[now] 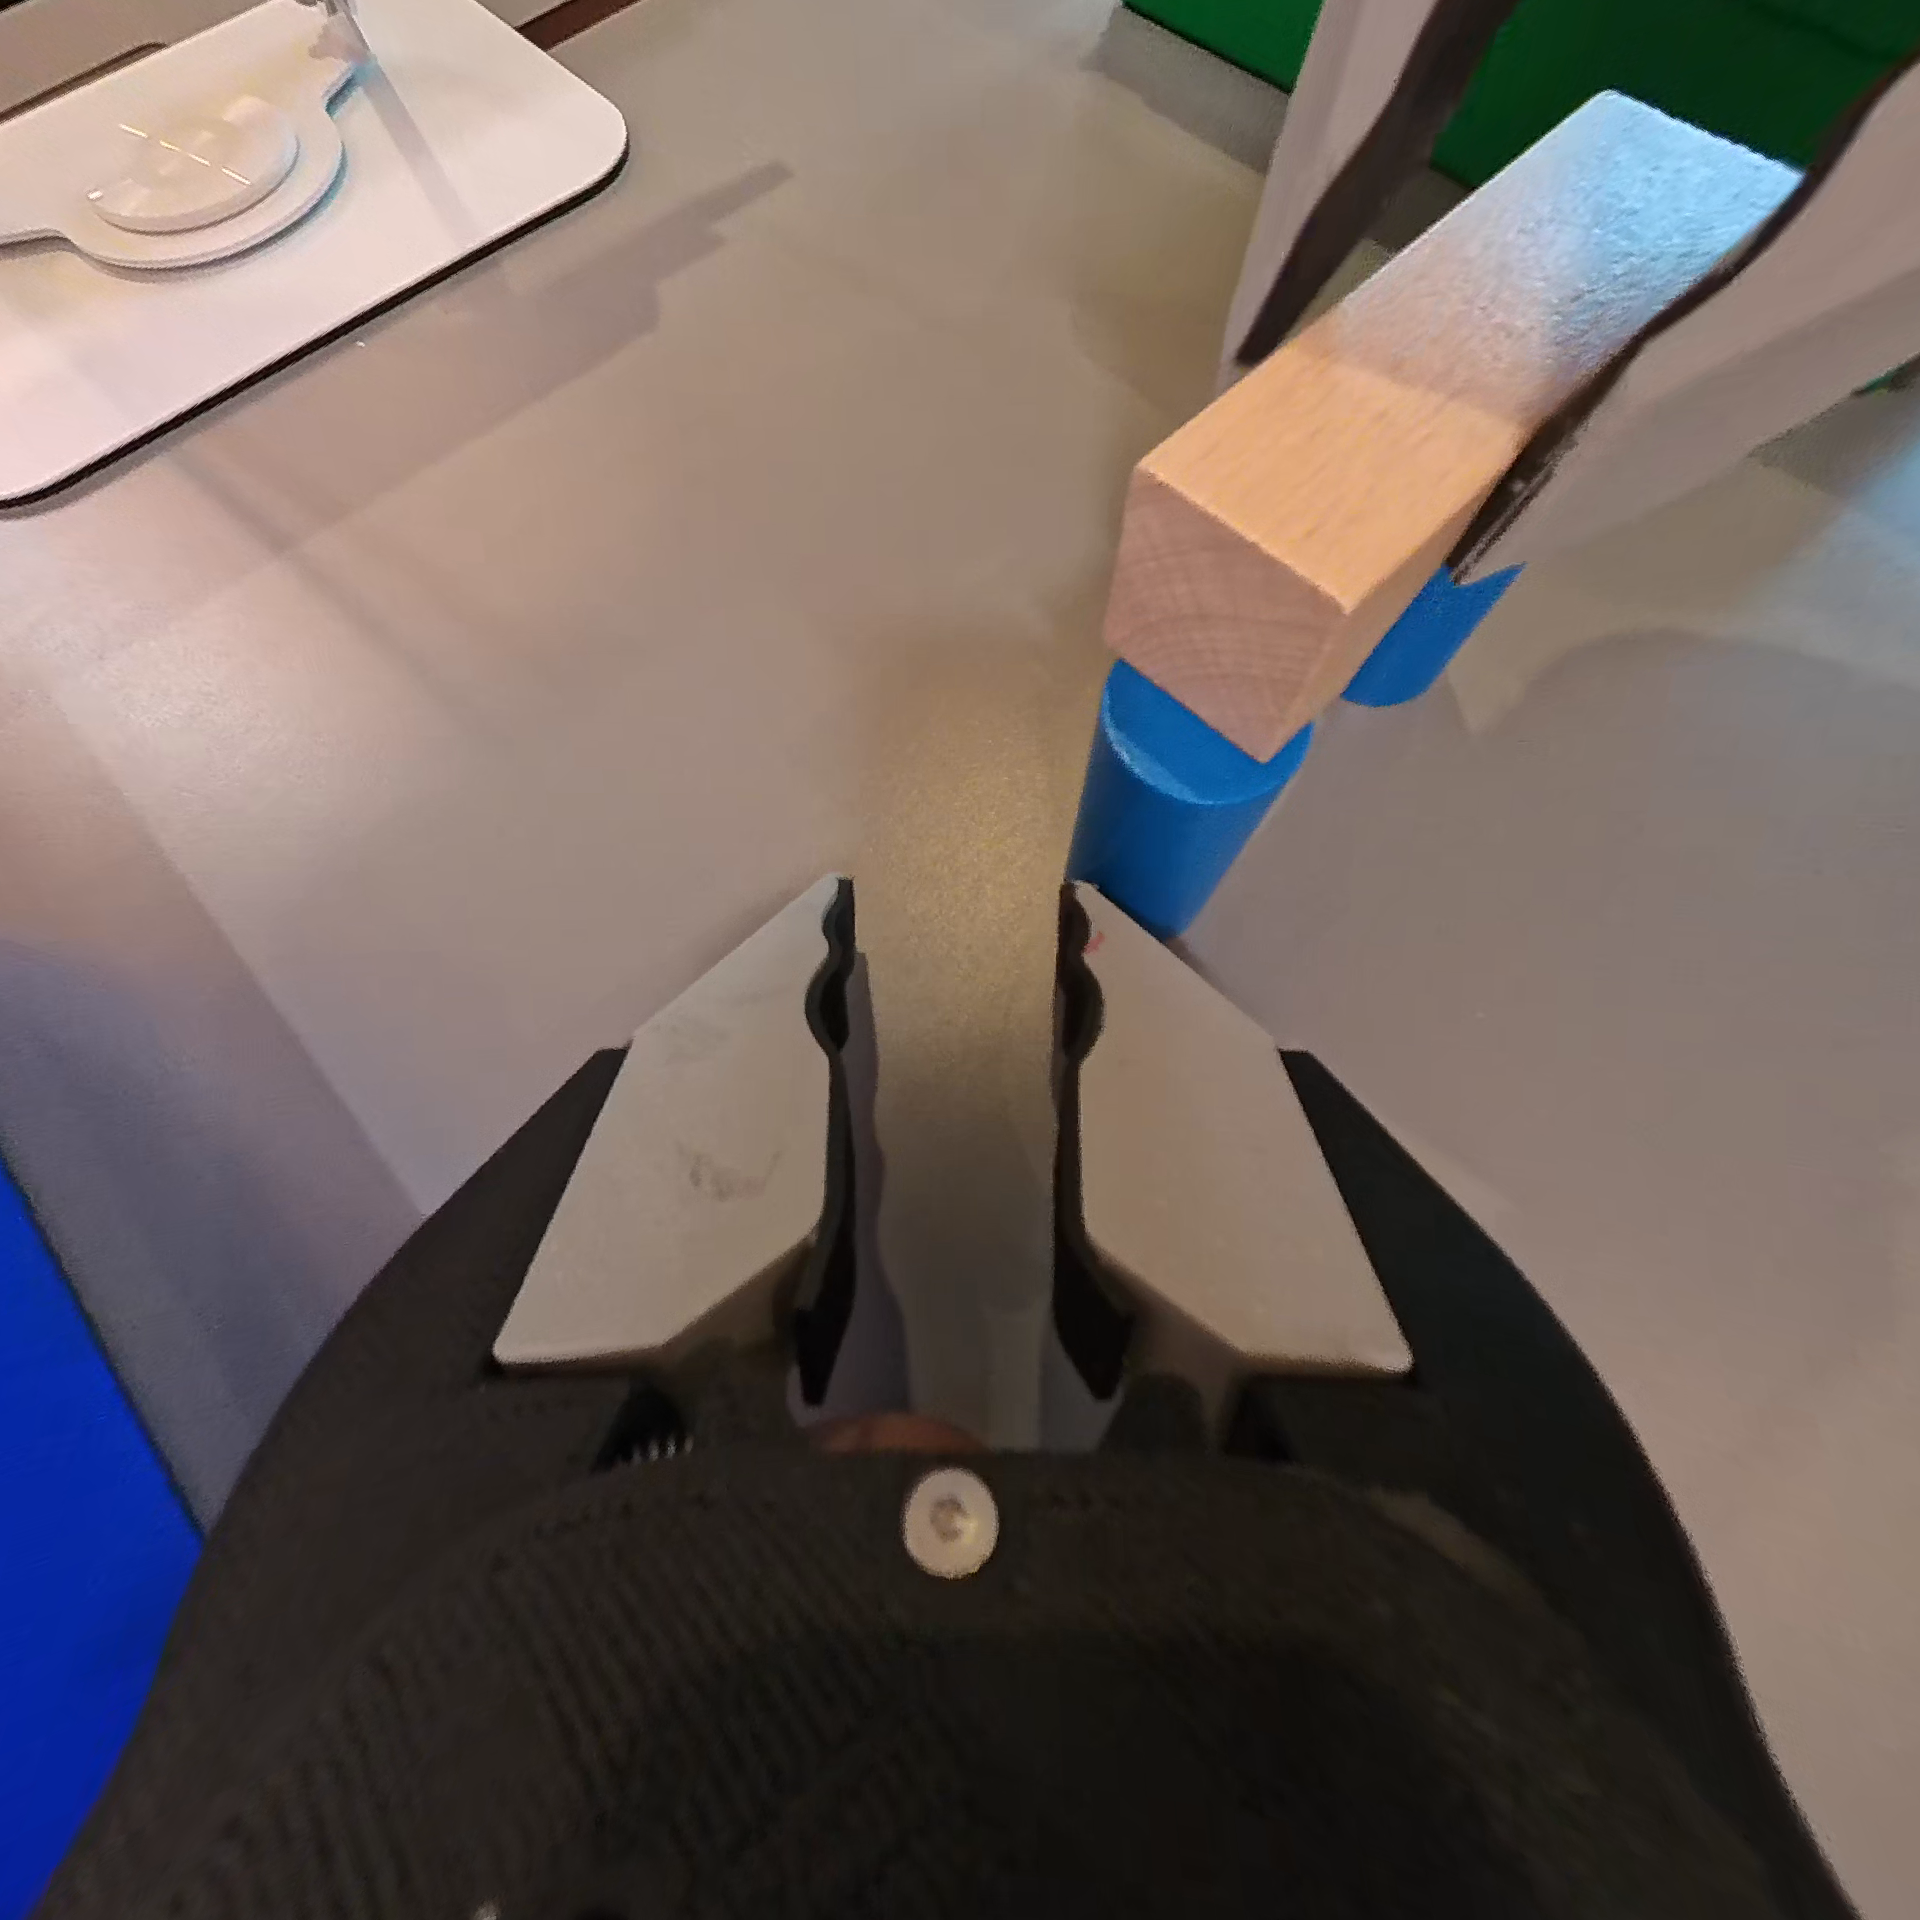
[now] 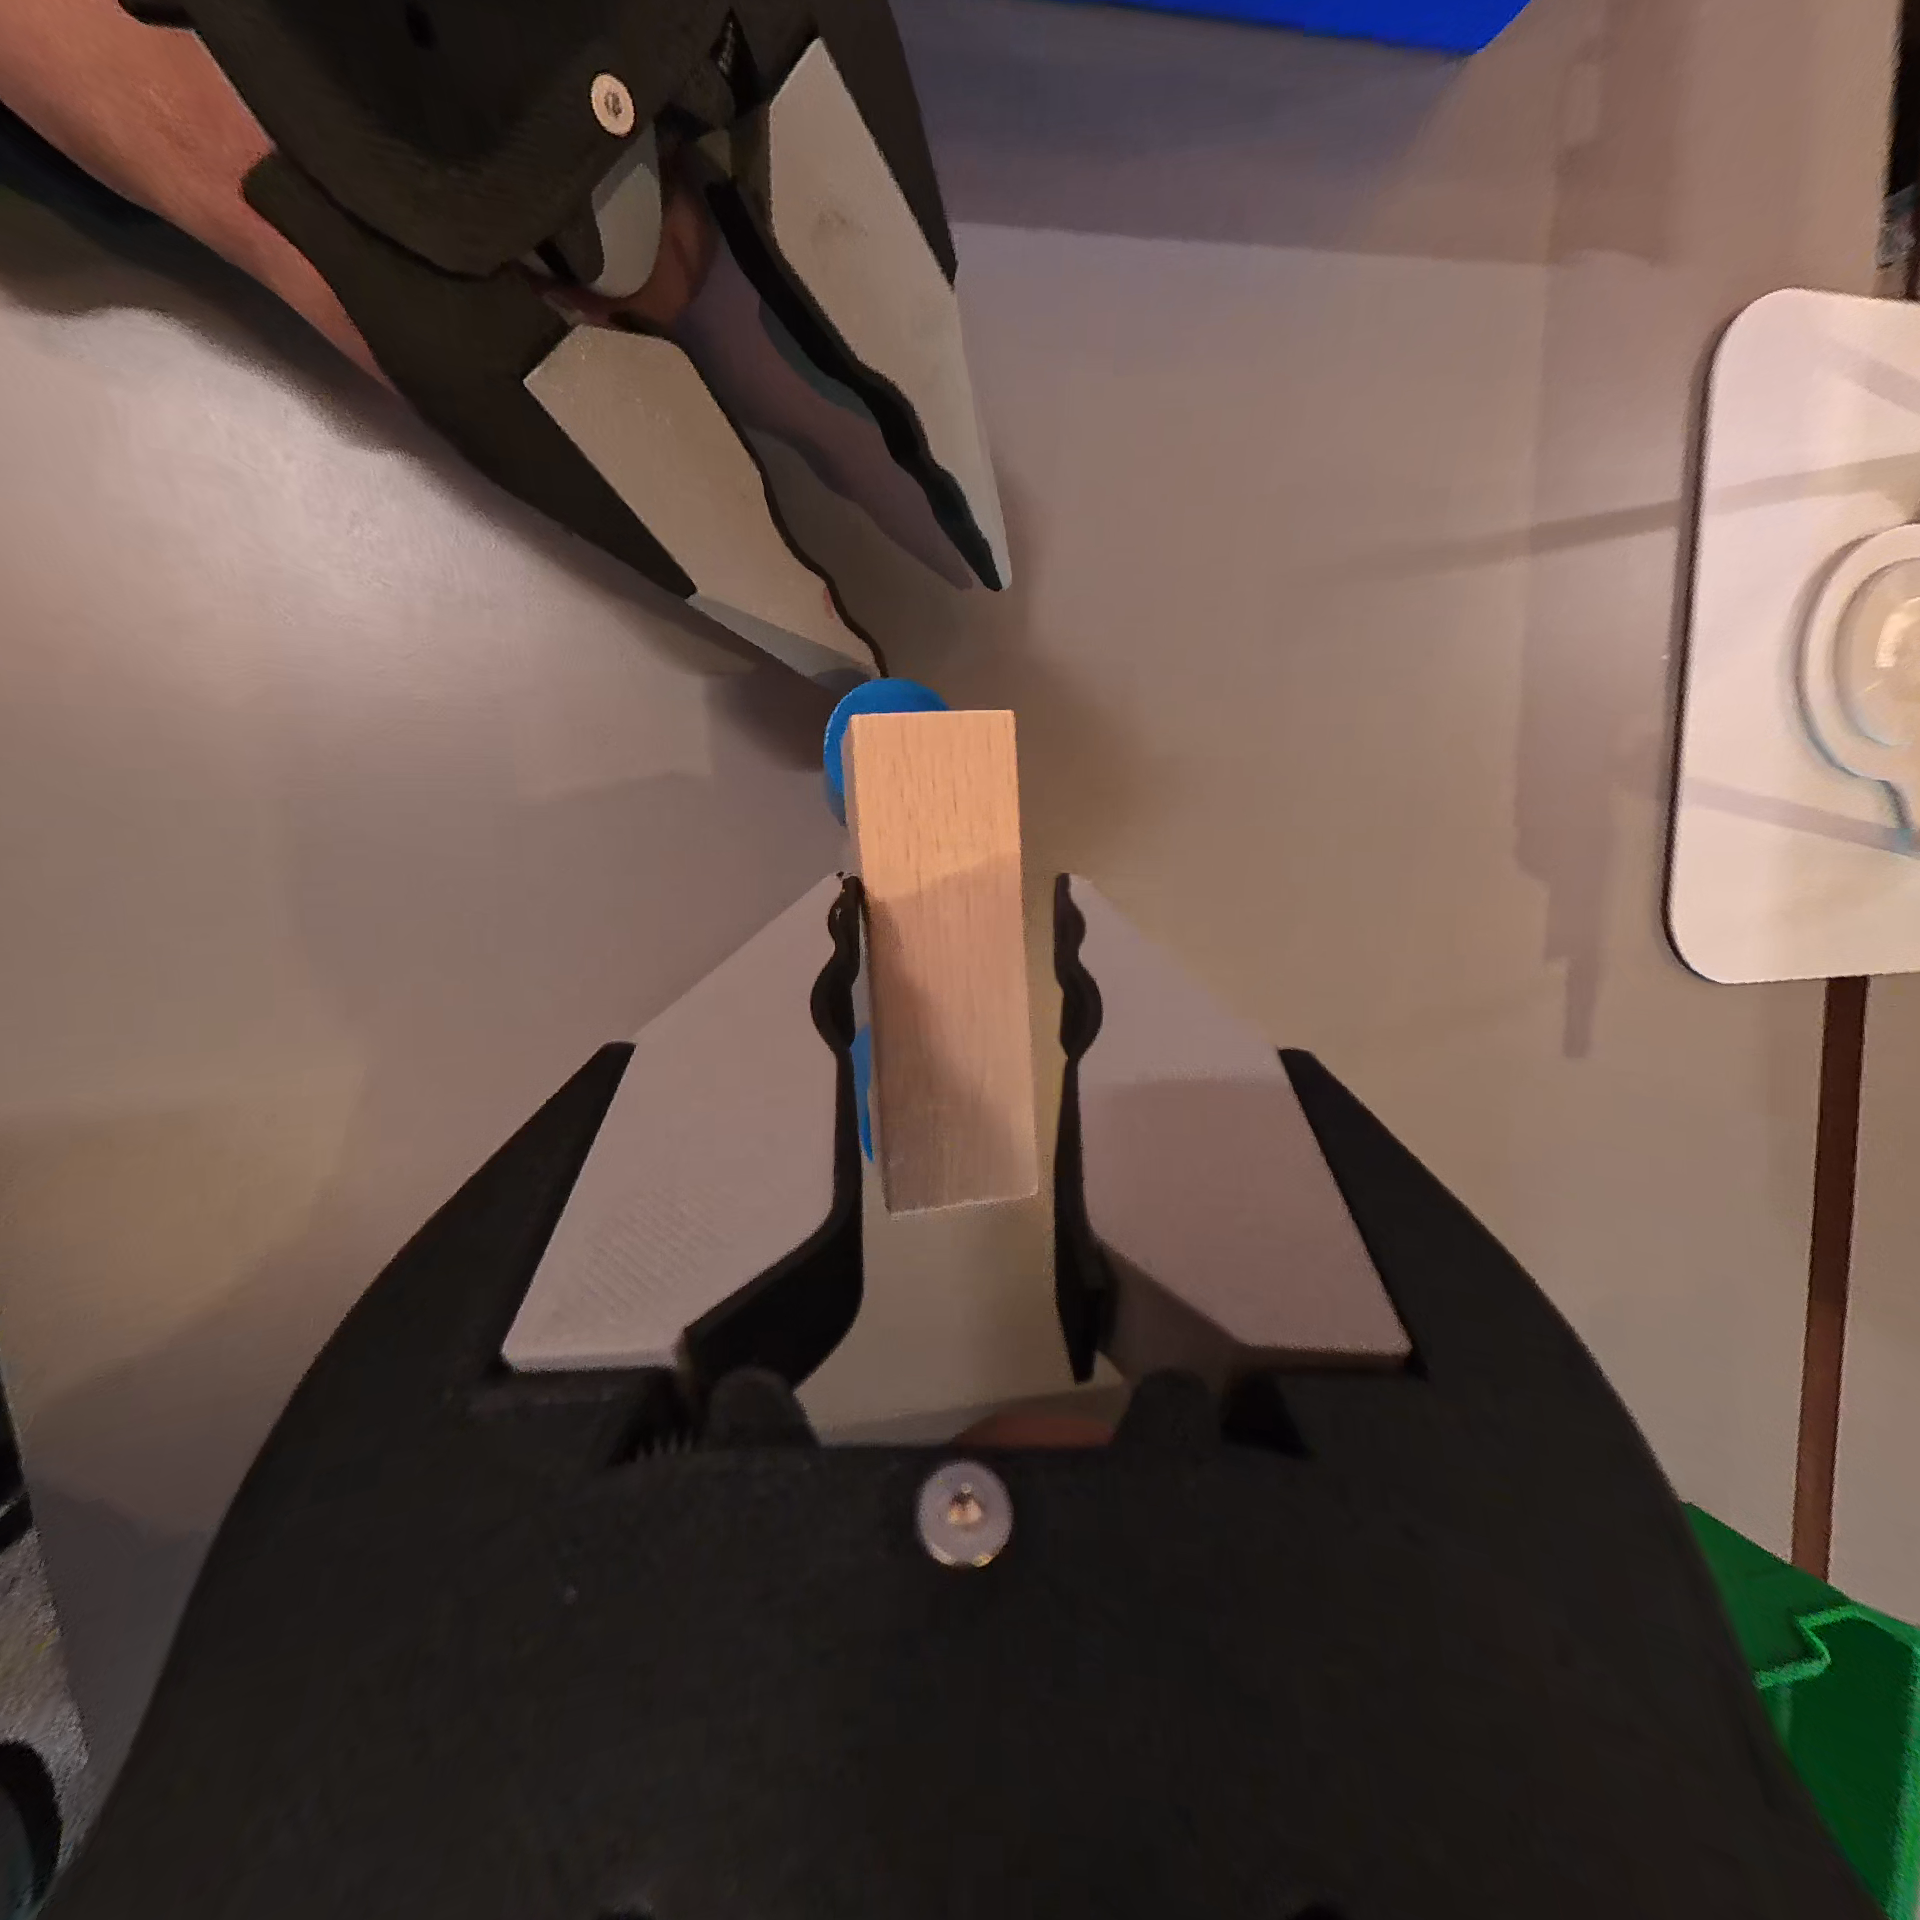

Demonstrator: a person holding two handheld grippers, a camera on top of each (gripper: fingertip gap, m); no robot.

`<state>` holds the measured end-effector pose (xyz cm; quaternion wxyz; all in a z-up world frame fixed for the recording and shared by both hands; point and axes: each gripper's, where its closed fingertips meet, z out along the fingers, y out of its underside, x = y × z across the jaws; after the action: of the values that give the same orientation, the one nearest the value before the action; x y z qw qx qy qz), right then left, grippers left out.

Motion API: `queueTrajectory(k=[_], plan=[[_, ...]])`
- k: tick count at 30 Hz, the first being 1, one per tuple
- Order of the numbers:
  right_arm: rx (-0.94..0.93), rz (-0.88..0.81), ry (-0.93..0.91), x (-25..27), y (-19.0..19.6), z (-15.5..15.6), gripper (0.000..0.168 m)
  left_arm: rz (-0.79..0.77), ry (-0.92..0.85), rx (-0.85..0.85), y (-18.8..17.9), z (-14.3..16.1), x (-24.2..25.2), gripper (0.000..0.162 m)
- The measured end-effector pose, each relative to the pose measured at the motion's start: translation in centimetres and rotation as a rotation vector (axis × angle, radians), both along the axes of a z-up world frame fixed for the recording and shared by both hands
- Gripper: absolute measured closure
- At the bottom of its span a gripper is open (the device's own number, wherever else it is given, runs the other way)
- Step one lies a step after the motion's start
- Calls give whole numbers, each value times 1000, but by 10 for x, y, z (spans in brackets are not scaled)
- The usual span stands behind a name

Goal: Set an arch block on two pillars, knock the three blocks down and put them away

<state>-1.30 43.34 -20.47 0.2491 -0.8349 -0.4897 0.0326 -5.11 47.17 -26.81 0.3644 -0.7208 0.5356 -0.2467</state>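
A plain wooden arch block (image 1: 1299,540) lies across two upright blue pillars, the near pillar (image 1: 1174,821) and the far pillar (image 1: 1423,634). My right gripper (image 2: 956,883) straddles the block (image 2: 945,935) from above. Its left finger is against the block and a thin gap shows at the right finger. Only slivers of the blue pillars (image 2: 883,696) show under the block here. My left gripper (image 1: 956,894) is open and empty, with its right fingertip just beside the near pillar. It also shows in the right wrist view (image 2: 935,623), with one fingertip close to that pillar's top.
A white plate with a clear stand (image 1: 312,208) lies on the grey table; it also shows in the right wrist view (image 2: 1818,623). A green bin (image 2: 1818,1714) is near my right gripper. A blue surface (image 1: 62,1455) lies at the left edge. My hands' fingertips stand some 9 cm from each other.
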Motion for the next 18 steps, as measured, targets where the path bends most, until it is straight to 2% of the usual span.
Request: queueTrajectory(k=[6,9,11,14,18], plan=[[171,-104,144,7,-9,33,132,0,-4,-2,0,1,-2,124],[371,-313,312,16,-15,58,136,-1,-4,2,1,1,-2,124],[505,-481,432,28,-23,64,139,0,-4,1,1,1,-2,124],[599,-662,511,51,-38,45,142,4,-5,4,2,1,-2,124],[598,-769,553,74,-47,12,141,10,-8,3,2,1,-1,124]])
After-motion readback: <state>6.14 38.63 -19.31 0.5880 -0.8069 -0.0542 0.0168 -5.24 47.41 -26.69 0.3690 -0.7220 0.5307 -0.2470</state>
